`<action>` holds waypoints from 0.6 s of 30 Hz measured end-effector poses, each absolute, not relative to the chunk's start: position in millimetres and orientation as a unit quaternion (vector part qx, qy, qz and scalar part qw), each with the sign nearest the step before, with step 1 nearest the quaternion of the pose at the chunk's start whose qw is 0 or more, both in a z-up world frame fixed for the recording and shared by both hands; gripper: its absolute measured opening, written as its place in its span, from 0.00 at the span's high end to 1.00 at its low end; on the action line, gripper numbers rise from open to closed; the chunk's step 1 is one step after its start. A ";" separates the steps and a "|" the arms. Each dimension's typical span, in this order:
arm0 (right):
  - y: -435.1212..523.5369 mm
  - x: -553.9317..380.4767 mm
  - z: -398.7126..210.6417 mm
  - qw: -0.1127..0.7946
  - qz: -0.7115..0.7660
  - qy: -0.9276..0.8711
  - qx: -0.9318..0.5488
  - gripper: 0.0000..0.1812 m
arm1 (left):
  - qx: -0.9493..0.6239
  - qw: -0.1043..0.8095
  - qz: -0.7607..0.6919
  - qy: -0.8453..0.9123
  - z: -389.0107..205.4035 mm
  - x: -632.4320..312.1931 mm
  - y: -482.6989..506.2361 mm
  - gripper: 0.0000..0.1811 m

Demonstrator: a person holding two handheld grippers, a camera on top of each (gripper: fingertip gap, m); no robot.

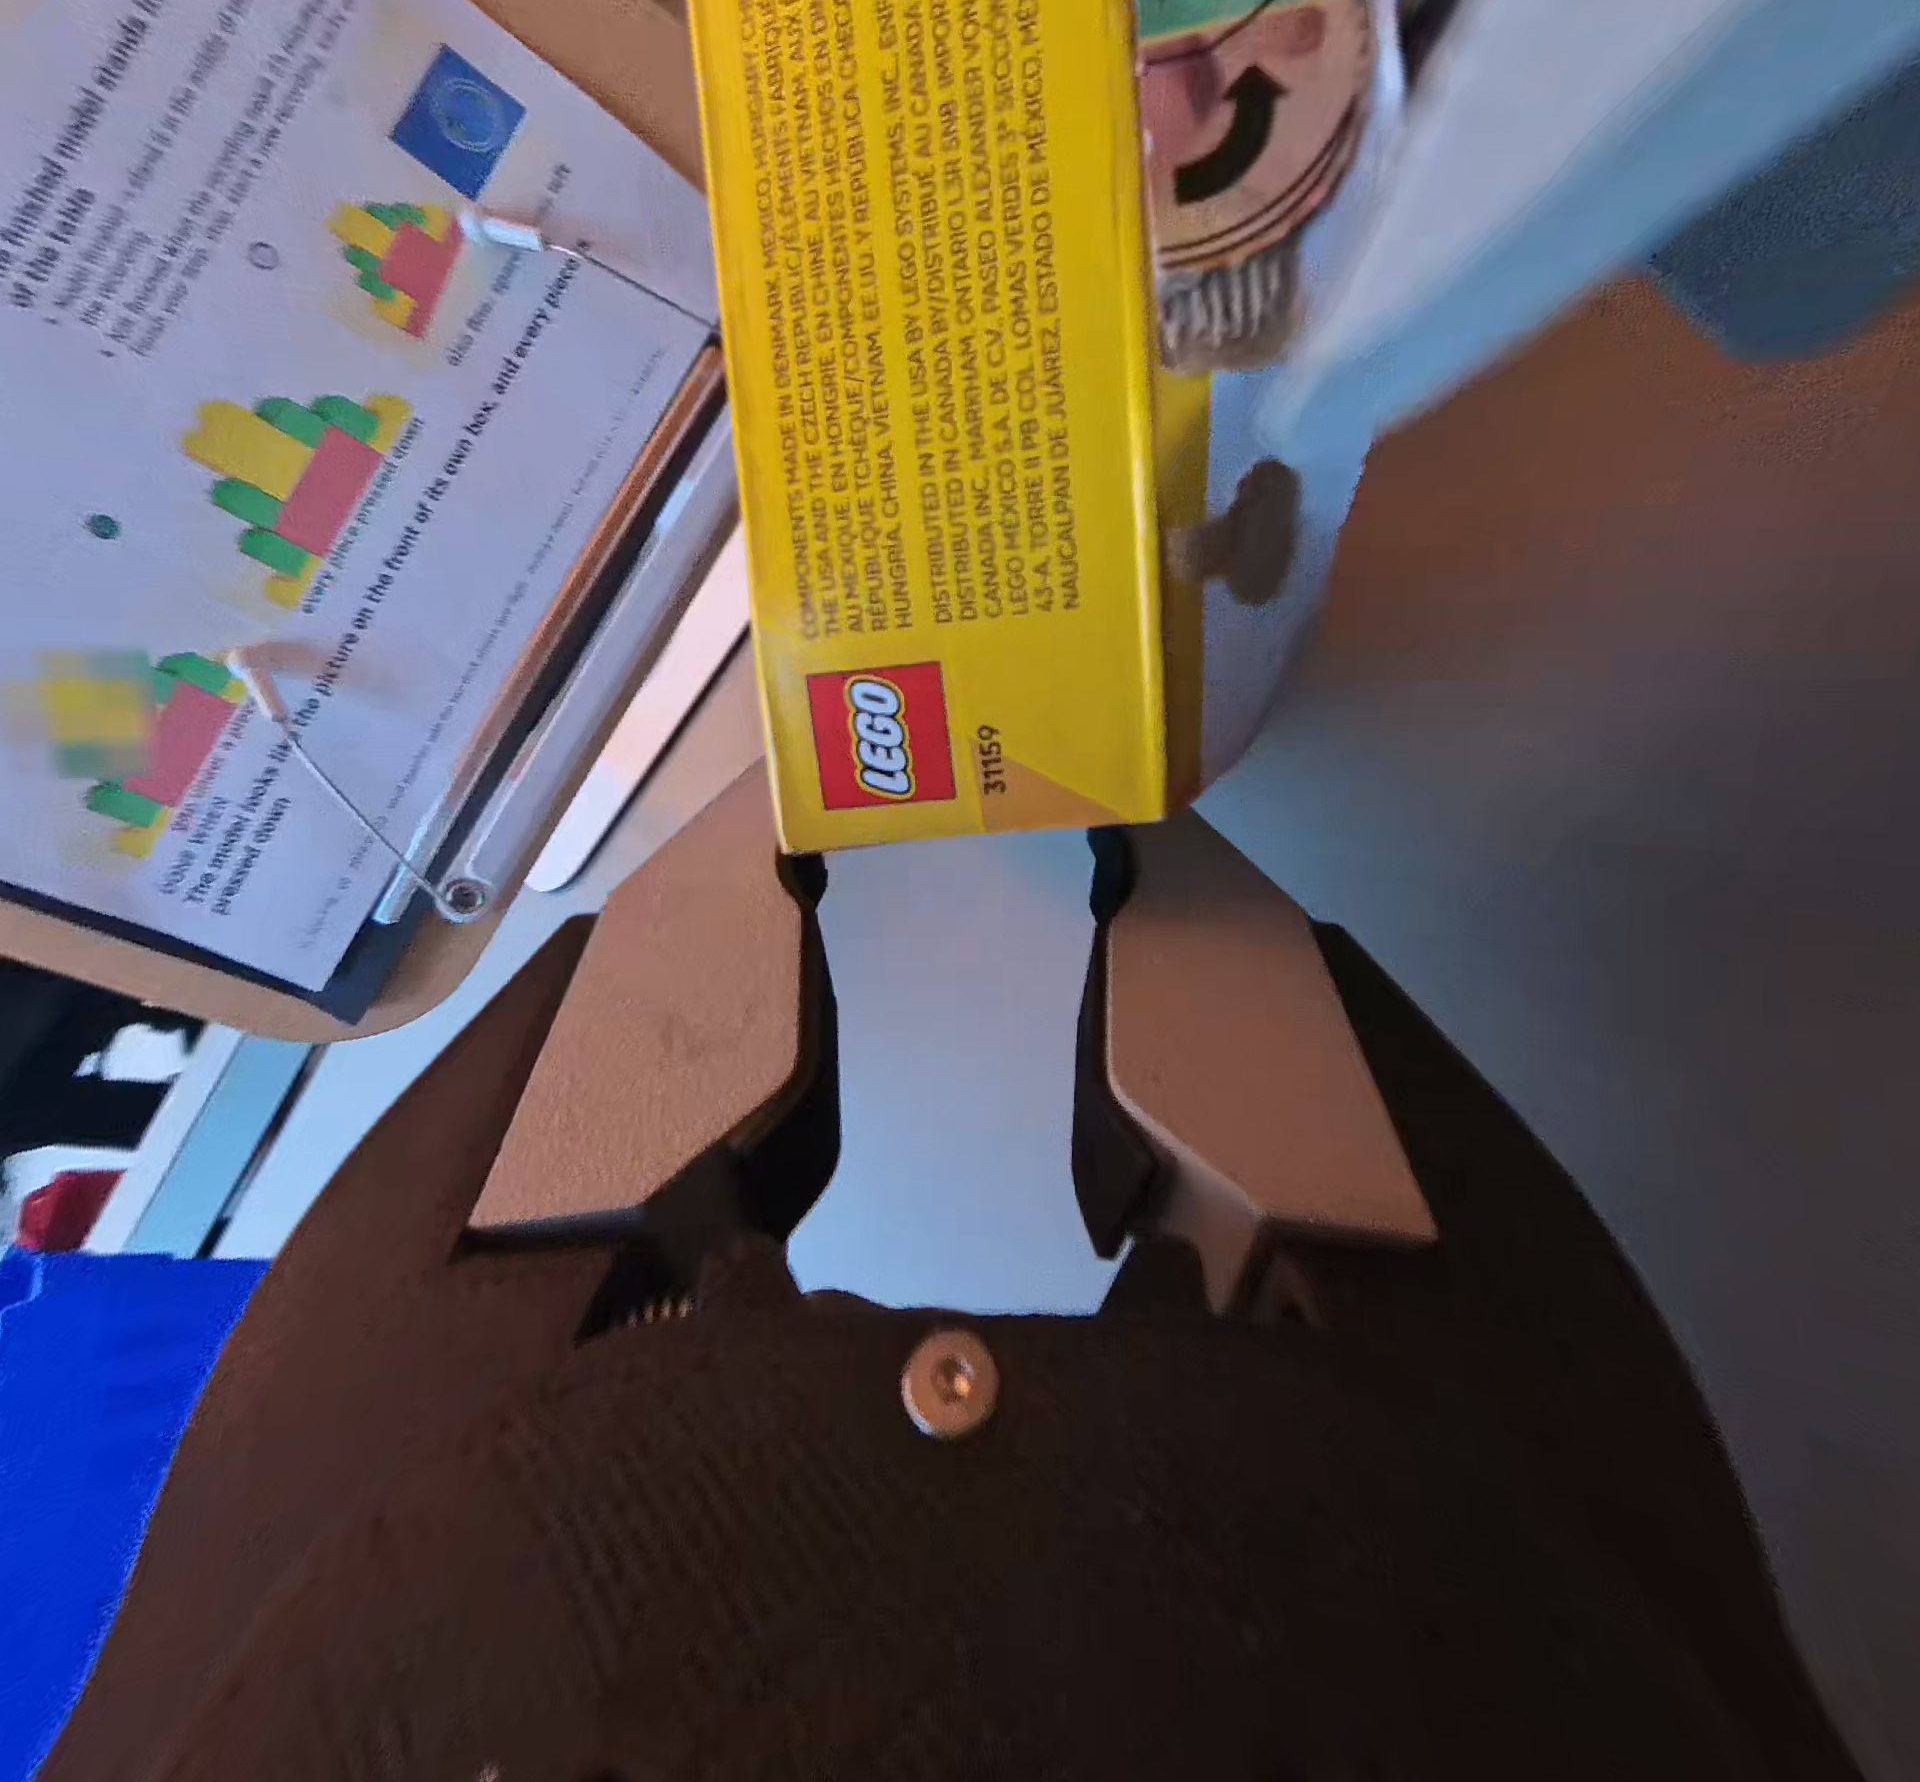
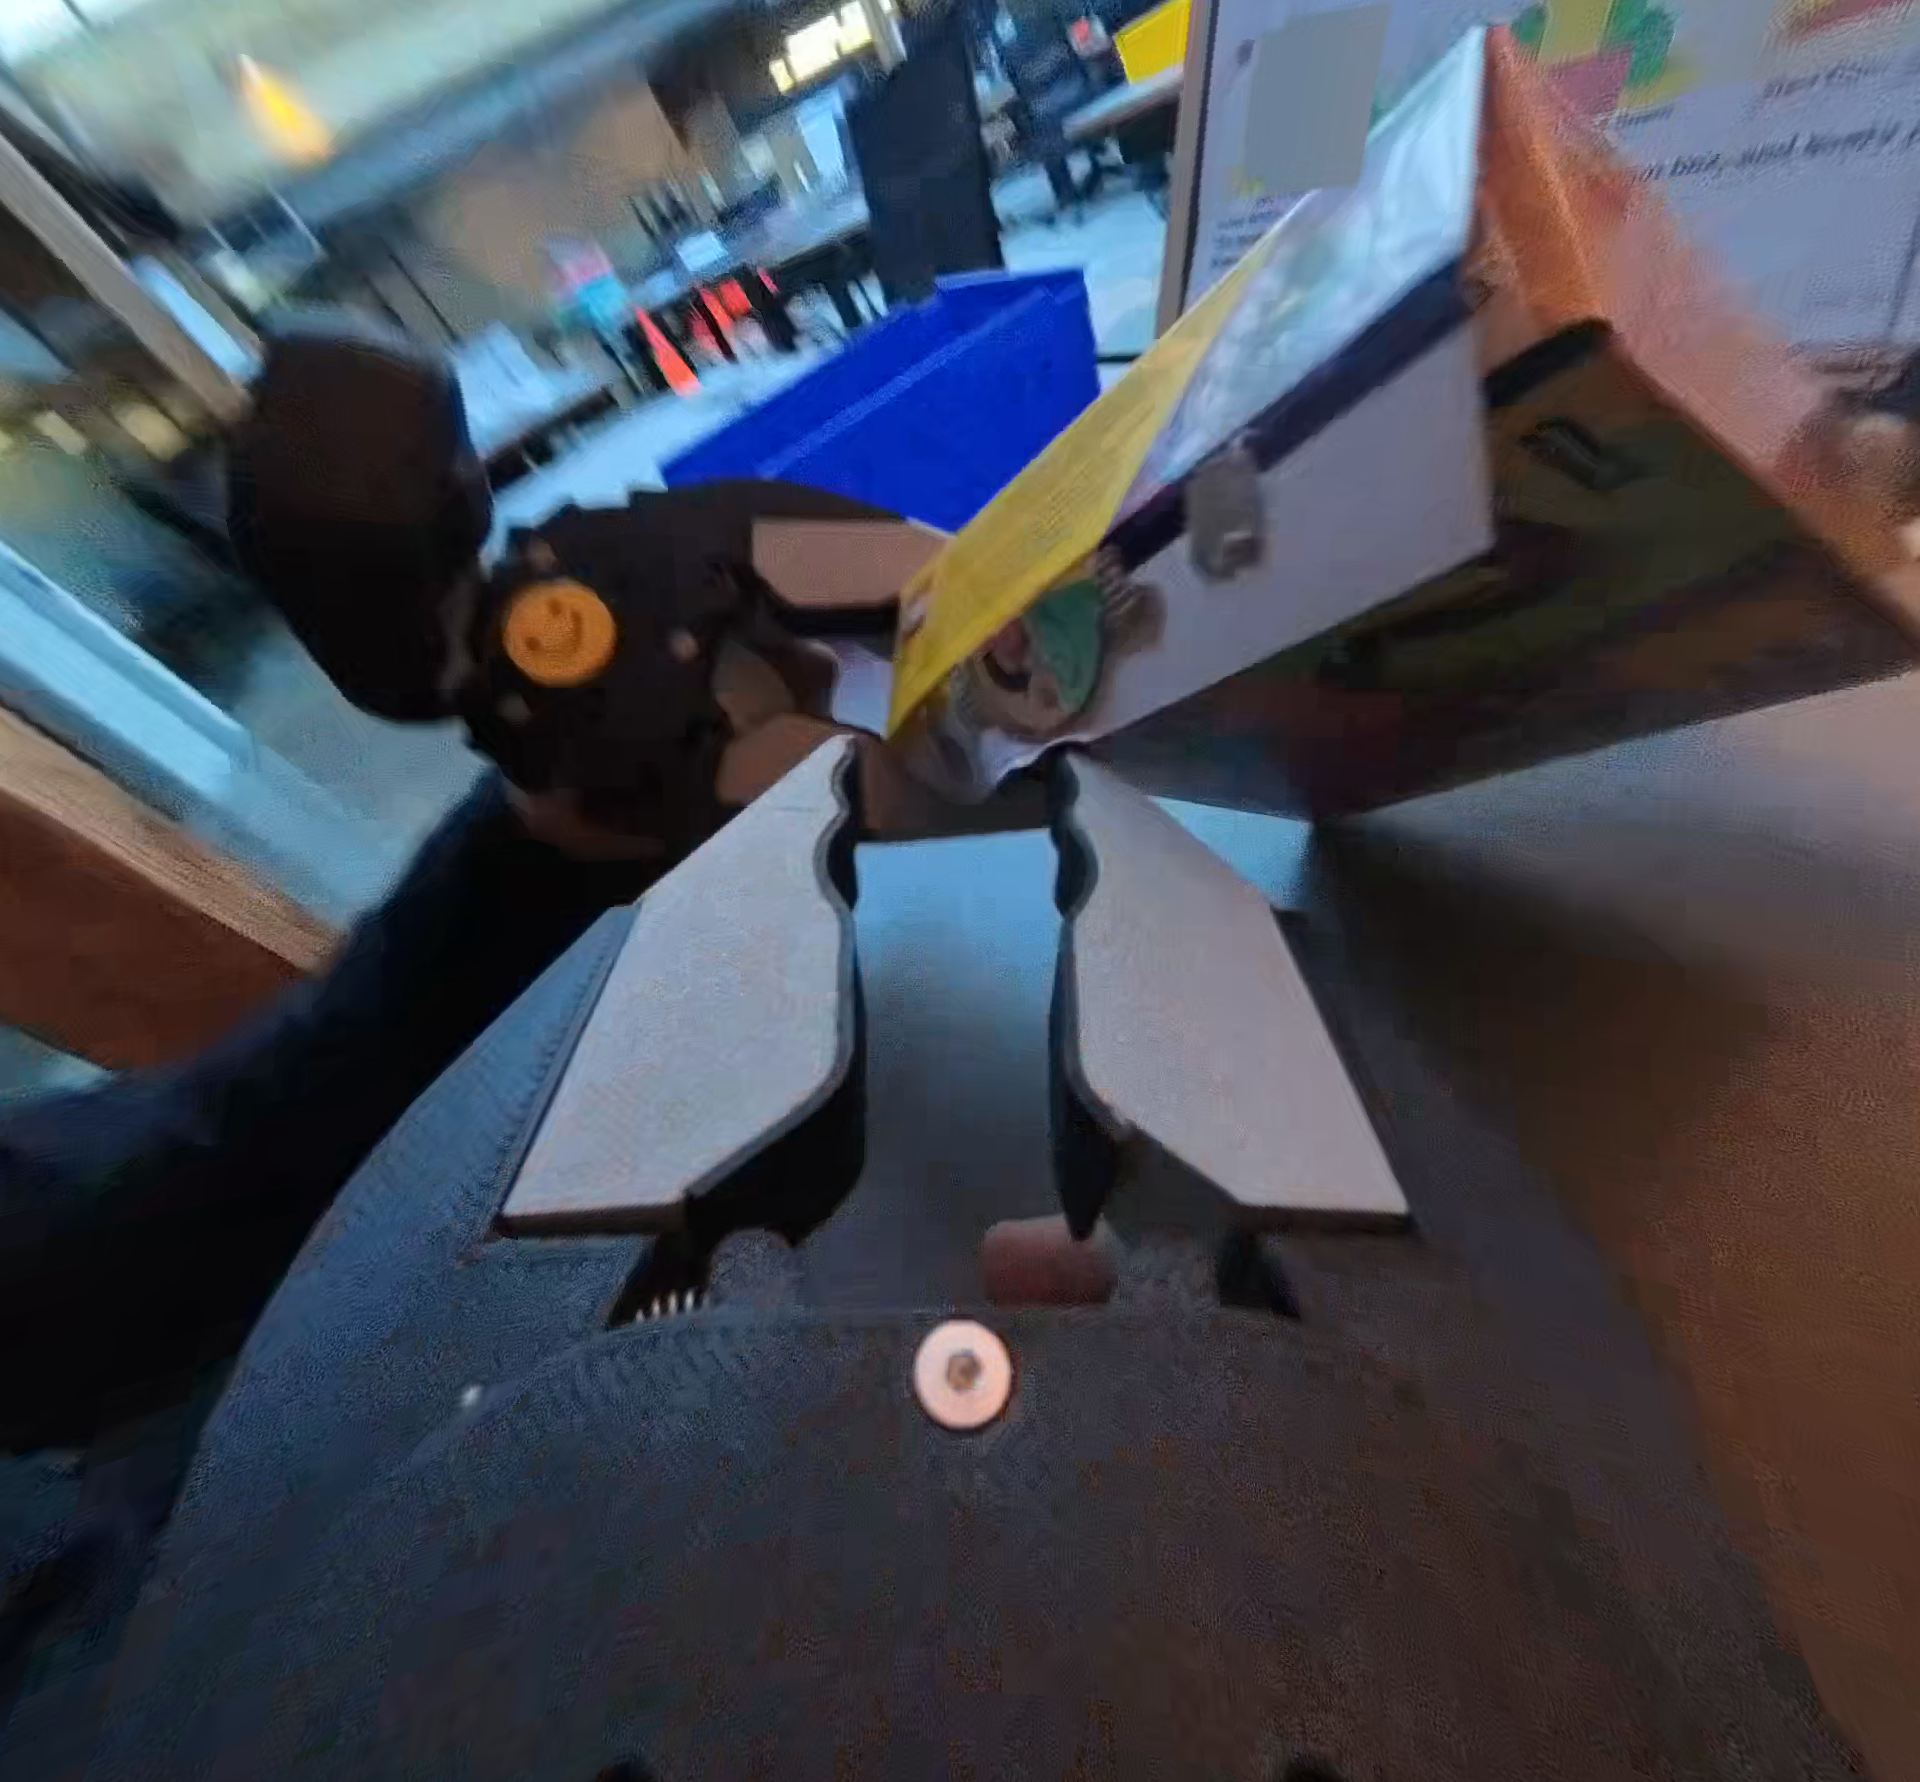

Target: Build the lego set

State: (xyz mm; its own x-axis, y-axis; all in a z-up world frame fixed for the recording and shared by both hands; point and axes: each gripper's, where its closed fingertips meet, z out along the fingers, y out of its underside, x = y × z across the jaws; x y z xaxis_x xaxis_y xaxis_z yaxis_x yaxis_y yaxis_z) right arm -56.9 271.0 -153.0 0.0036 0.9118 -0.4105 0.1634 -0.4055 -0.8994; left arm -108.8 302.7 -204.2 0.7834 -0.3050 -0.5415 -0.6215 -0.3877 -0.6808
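Left gripper (image 1: 956, 859): fingers pinch the narrow end of the lego box (image 1: 935, 361), tips touching its yellow side at twelve o'clock in our left wrist view. We judge the hold a light one, on the box's edge only.

Right gripper (image 2: 956, 787): fingers spread part way, tips meeting the torn white end flap (image 2: 997, 745) at twelve o'clock; whether they bite the flap or merely touch it, we cannot tell.

Lego box: held off the tabletop (image 2: 1610, 901) between the two grippers, tilted, far end toward one o'clock in the right wrist view.

Step in hand, by our judgement: opening the box; no bricks are out yet, so the build has hardly begun. Next move calls for a firm pinch on the flap and a pull away from the left gripper, which must brace the box.

Edges and room: instruction sheet (image 1: 312, 382) on its stand sits close at ten o'clock of the left gripper; blue bin (image 2: 914, 402) lies behind at twelve o'clock. Bare tabletop toward three o'clock offers the open room.
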 end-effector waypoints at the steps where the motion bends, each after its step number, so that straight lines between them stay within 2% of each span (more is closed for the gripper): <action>1: 274.8 -50.1 -157.3 0.374 0.491 -0.483 -0.620 0.76 | -0.822 0.472 0.151 0.282 -203.2 -107.7 299.8 0.73; 3: 283.1 -34.5 -154.7 0.452 0.371 -0.562 -0.586 0.71 | -0.832 0.466 0.112 0.279 -199.3 -105.3 292.4 0.73; 8: 312.3 -12.9 -108.7 0.651 0.036 -0.638 -0.410 0.70 | -0.842 0.451 0.055 0.292 -190.7 -94.5 273.8 0.73; 11: 304.2 -26.2 -118.8 0.652 -0.081 -0.697 -0.287 0.67 | -0.842 0.449 0.021 0.299 -186.2 -81.7 265.4 0.73; 14: 311.7 -38.0 -144.3 0.620 -0.120 -0.734 -0.251 0.67 | -0.842 0.451 0.000 0.297 -186.0 -78.5 262.0 0.73; 17: 317.7 -45.0 -144.1 0.638 -0.146 -0.722 -0.223 0.78 | -0.840 0.458 -0.018 0.290 -185.2 -78.8 261.0 0.73; 18: 316.7 -44.8 -138.3 0.646 -0.149 -0.716 -0.219 0.87 | -0.841 0.460 -0.018 0.286 -185.1 -80.7 261.3 0.73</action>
State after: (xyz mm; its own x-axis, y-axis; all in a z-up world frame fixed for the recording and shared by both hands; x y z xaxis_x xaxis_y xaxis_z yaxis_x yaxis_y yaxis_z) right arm -44.8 316.7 -138.3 -0.0704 0.1212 0.9901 0.5070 0.8592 -0.0691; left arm -80.7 261.3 -185.1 0.8362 -0.4967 -0.2326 -0.4638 -0.4141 -0.7832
